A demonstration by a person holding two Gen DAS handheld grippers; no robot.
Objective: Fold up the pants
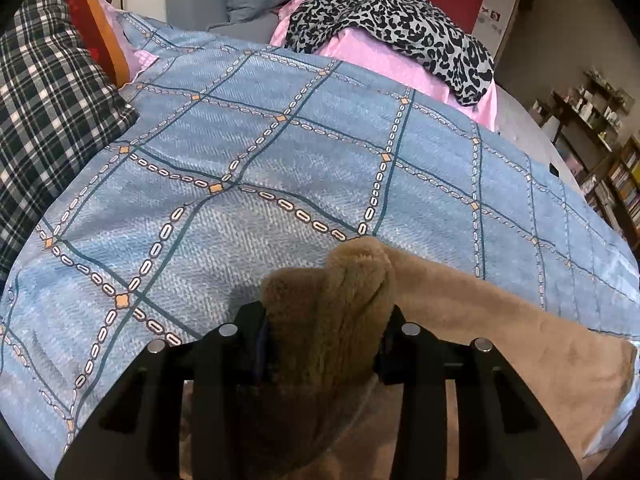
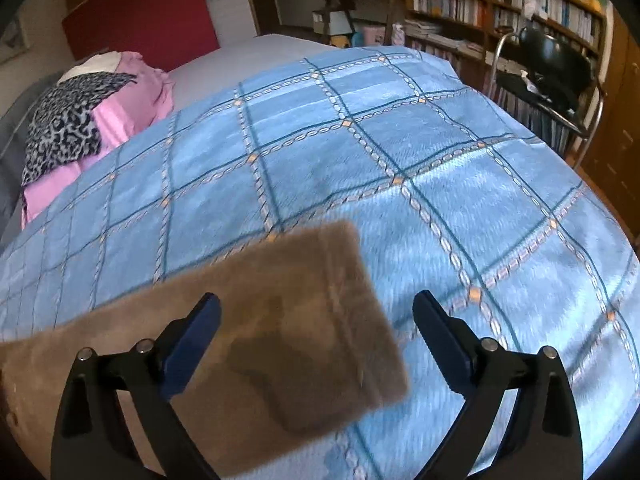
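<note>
2 grippers: left gripper [image 1: 326, 332] pinches bunched brown pants [image 1: 500, 340]; right gripper [image 2: 316, 320] spread wide above them.

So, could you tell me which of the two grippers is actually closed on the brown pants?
The left gripper: its fingers pinch a bunched fold of the brown pants. The right gripper is spread open above the flat end.

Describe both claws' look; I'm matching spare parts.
Left claw: matte black angular linkage arms with silver round pins and dark blue finger pads. Right claw: same black frame, silver pins, blue flat pads. No cables, markings or sleeves visible.
</note>
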